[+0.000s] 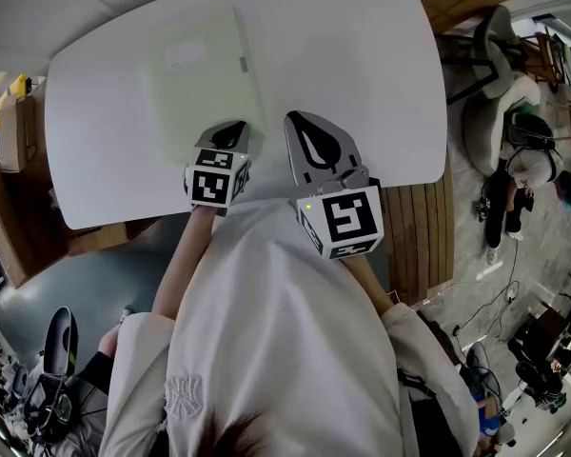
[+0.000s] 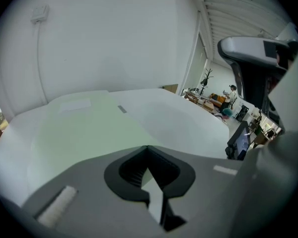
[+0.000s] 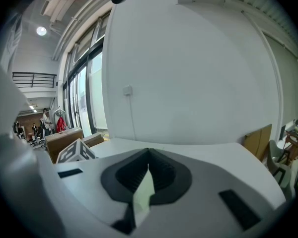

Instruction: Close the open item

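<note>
Grey jaws of the left gripper point(image 1: 230, 131) stand pressed together at the tips with nothing between them, poised over the near edge of the pale green item point(image 1: 200, 74). Whether the tips touch it cannot be told. The right gripper point(image 1: 300, 117), its jaws likewise closed tip to tip and empty, sits just right of the item's right-hand edge. Beyond the left fingertips the item lies flat as a single slab, with a small grey tab point(image 1: 243, 63) on its far right edge. It rests on a white table point(image 1: 362, 65) that spreads out past both grippers. A person in a white top holds both tools from below.
</note>
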The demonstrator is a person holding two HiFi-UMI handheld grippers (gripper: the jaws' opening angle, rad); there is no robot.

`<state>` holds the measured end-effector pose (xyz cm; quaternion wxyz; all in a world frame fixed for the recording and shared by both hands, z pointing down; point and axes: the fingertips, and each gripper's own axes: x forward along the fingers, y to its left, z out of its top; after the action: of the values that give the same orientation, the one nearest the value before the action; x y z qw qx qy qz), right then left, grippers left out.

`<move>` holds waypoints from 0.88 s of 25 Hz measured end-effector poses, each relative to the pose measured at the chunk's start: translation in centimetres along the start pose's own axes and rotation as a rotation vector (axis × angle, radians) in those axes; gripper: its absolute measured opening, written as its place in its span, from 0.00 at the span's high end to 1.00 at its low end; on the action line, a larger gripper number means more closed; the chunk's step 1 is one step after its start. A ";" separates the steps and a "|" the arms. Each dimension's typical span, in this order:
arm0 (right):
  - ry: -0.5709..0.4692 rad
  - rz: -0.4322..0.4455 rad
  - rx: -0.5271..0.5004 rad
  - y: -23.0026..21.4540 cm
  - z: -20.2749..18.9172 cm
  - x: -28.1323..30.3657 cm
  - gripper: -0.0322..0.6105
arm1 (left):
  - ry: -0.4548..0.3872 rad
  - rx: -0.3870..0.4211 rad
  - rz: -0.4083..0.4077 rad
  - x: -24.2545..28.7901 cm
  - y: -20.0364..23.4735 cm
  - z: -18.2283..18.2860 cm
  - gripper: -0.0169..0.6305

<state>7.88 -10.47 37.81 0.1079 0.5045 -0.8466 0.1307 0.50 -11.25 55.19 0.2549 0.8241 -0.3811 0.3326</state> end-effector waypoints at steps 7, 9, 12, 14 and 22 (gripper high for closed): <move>0.000 -0.002 0.000 -0.4 -0.1 -0.1 0.94 | -0.096 -0.015 0.020 -1.3 -0.2 1.9 0.96; 0.000 0.001 -0.001 -0.5 -0.1 -0.1 0.94 | -0.128 -0.032 0.024 -2.0 0.0 2.7 0.96; 0.001 0.010 -0.003 -0.5 0.0 -0.2 0.94 | -0.192 -0.092 0.024 -3.4 0.2 4.1 0.96; 0.003 0.016 -0.004 -0.4 0.0 -0.2 0.94 | -0.239 -0.120 0.035 -4.7 0.7 5.0 0.96; 0.001 0.028 -0.025 0.1 0.4 0.0 0.94 | -0.390 -0.156 0.155 -10.3 3.9 7.6 0.96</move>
<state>7.79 -10.59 37.47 0.1125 0.4915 -0.8550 0.1219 -4.99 -13.91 43.28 0.2131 0.8189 -0.5099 0.1551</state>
